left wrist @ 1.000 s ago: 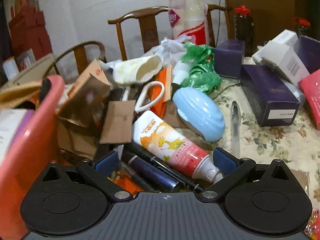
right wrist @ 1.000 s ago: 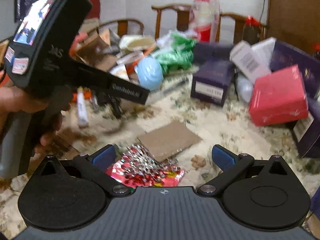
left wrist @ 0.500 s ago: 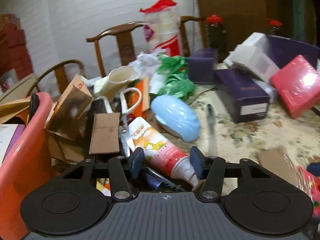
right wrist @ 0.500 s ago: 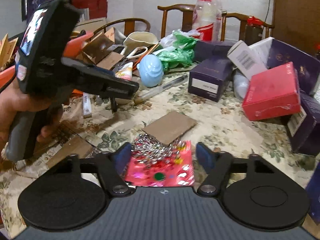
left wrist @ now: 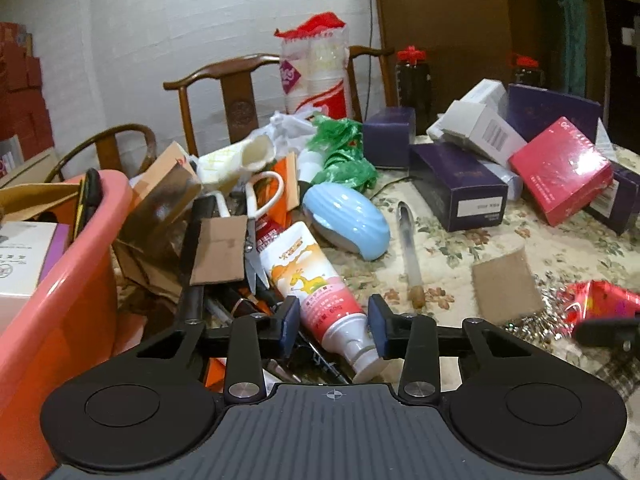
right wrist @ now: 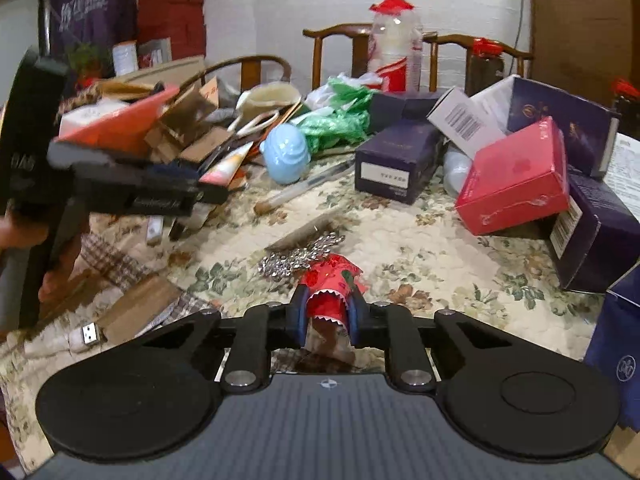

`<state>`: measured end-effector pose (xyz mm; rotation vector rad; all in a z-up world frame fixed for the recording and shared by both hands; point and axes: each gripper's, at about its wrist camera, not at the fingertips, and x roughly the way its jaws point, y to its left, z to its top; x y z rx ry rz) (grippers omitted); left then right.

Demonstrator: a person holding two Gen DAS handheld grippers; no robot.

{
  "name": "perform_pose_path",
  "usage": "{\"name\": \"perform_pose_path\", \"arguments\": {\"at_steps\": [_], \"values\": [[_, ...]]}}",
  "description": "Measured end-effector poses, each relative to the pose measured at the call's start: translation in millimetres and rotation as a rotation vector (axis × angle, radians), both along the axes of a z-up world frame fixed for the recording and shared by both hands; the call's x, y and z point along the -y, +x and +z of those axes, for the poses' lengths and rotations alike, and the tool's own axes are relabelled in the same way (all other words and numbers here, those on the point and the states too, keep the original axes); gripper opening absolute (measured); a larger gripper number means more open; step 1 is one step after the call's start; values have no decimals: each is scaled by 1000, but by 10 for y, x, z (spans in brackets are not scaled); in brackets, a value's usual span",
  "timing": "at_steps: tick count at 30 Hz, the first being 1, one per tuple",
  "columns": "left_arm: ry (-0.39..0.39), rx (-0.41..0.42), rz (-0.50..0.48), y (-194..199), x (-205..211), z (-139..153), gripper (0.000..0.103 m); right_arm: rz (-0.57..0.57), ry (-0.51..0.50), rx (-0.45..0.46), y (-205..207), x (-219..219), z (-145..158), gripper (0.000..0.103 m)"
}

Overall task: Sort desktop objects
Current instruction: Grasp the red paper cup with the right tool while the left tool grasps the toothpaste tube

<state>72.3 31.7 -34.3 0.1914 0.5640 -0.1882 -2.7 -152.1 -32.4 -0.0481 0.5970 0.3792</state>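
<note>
My left gripper (left wrist: 333, 330) is closed around the lower end of a white and pink tube (left wrist: 316, 294), near its white cap; the tube lies on the clutter pile. The left gripper also shows in the right wrist view (right wrist: 120, 192), with the tube in it (right wrist: 224, 168). My right gripper (right wrist: 327, 316) is shut on a red foil packet (right wrist: 332, 284) and holds it a little above the flowered tablecloth. Silver tinsel (right wrist: 298, 256) hangs from the packet. In the left wrist view the packet (left wrist: 596, 304) is at the right edge.
A pink basin (left wrist: 60, 292) with boxes stands at the left. Scissors (left wrist: 256, 216), cardboard scraps (left wrist: 218, 250), a blue shell-shaped object (left wrist: 346, 220), a clear pen (left wrist: 410, 256), purple boxes (left wrist: 456, 190) and a red box (left wrist: 560, 170) crowd the table. A USB plug (right wrist: 90, 334) lies front left.
Both grippers have closed: the left onto the tube, the right onto the red foil packet, which has been lifted off the cloth. The left gripper has swung right.
</note>
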Motion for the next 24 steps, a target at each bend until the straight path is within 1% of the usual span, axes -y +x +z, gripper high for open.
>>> {"name": "perform_pose_path", "arguments": {"at_steps": [4, 7, 8, 9, 11, 16, 17, 18, 19, 20, 21, 22, 24], "values": [[23, 23, -16, -46, 58, 35, 36, -19, 2, 33, -30, 63, 39, 21], [21, 53, -46, -130, 79, 86, 31, -29, 17, 44, -36, 116, 60, 21], [22, 74, -59, -173, 87, 115, 17, -33, 21, 49, -38, 128, 63, 21], [30, 96, -68, -217, 96, 144, 8, -38, 25, 57, -50, 143, 75, 21], [43, 130, -79, -302, 101, 214, 8, -45, 32, 67, -76, 159, 97, 21], [24, 163, -74, -442, 42, 342, 8, -50, 56, 94, -124, 191, 166, 21], [27, 170, -65, -465, 26, 352, 18, -52, 64, 100, -134, 195, 180, 21], [23, 171, -53, -478, 0, 360, 39, -53, 71, 109, -146, 198, 199, 21], [20, 161, -37, -482, -26, 360, 53, -50, 73, 110, -157, 194, 211, 21], [16, 150, -18, -462, -46, 358, 80, -45, 78, 111, -160, 190, 223, 21], [9, 152, -3, -457, -62, 352, 94, -42, 87, 114, -158, 187, 232, 21], [12, 158, 6, -457, -53, 341, 94, -39, 89, 114, -160, 177, 234, 21], [36, 141, 6, -415, 29, 315, 94, -39, 95, 116, -141, 163, 231, 21]]}}
